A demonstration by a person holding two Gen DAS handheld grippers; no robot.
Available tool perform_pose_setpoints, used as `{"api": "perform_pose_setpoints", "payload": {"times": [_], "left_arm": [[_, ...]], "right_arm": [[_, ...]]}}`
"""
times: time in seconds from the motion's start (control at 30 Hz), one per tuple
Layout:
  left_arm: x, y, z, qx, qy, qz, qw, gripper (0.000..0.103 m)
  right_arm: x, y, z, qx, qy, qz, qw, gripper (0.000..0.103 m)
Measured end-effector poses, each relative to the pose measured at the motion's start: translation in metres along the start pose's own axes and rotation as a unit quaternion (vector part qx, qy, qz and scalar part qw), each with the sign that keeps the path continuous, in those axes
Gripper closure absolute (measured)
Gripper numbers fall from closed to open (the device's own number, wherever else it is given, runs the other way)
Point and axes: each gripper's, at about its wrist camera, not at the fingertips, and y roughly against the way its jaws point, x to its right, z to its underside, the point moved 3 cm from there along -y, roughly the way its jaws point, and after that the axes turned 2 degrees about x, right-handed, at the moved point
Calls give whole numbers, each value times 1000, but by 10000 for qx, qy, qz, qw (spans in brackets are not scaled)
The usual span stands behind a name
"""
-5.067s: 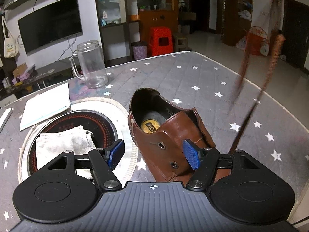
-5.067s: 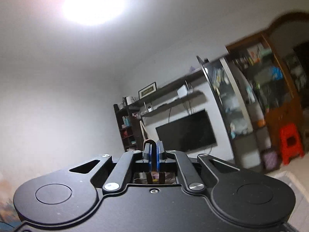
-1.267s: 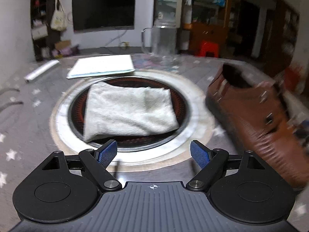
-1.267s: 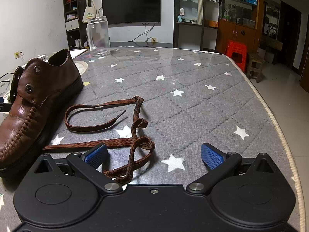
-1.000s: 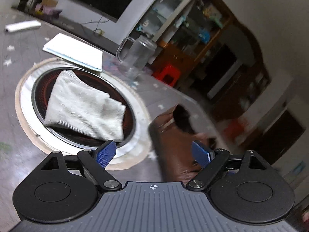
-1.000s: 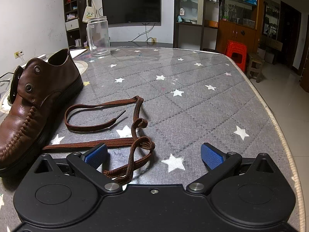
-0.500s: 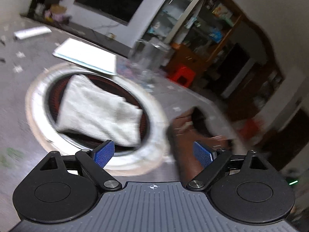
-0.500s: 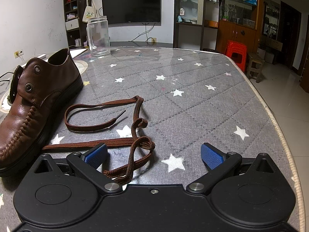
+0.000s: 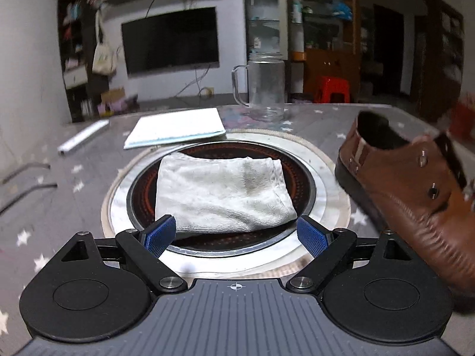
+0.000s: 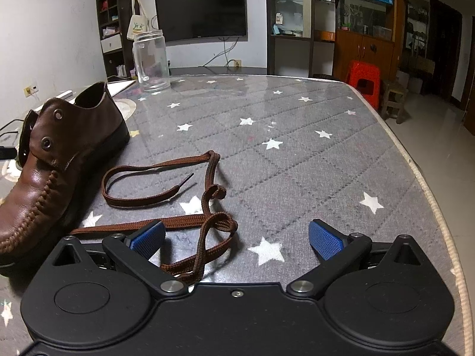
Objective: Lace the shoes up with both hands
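Note:
A brown leather shoe (image 9: 409,190) with empty metal eyelets stands at the right of the left wrist view; in the right wrist view the same shoe (image 10: 56,160) is at the left. A loose brown lace (image 10: 190,204) lies coiled on the starred grey table cover, beside the shoe. My left gripper (image 9: 236,234) is open, to the left of the shoe and over the round hob, with nothing between its blue pads. My right gripper (image 10: 236,238) is open too, low over the near coils of the lace, without pressing on them.
A folded white cloth (image 9: 222,190) lies on the round hob (image 9: 326,190). Behind it are a white notebook (image 9: 175,127) and a clear glass mug (image 9: 264,86). The table's edge (image 10: 427,190) runs along the right. A red stool (image 10: 363,80) stands on the floor beyond.
The left gripper's view has rolled back to level and swung, so the hob sits in the middle and the shoe at the right. The right gripper, shoe and lace have not moved.

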Motion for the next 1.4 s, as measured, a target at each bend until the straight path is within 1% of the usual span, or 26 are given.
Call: {"api": "perform_pose_setpoints", "payload": {"times": [0.2, 0.5, 0.67, 0.83, 0.97, 1.1, 1.4], "left_arm": [[2, -8, 4, -95, -43, 45, 9999, 14], [1, -15, 5, -298, 41, 0, 9995, 14], [-4, -20, 7, -481, 195, -111, 9986, 14], [-9, -22, 9, -613, 373, -147, 9973, 14], [-9, -23, 9, -654, 388, -159, 9970, 12], [-14, -25, 11, -732, 561, -118, 9957, 9], [-13, -28, 10, -764, 571, -176, 9953, 8]], "right_arm": [[-12, -1, 1, -53, 142, 167, 9997, 0], [-15, 0, 4, -48, 144, 187, 9997, 0], [-3, 0, 2, -37, 136, 174, 9997, 0], [1, 0, 2, -39, 124, 165, 9998, 0], [6, 1, 2, -38, 117, 158, 9998, 0], [2, 1, 3, -42, 124, 166, 9998, 0], [1, 3, 3, -42, 126, 174, 9998, 0]]}}
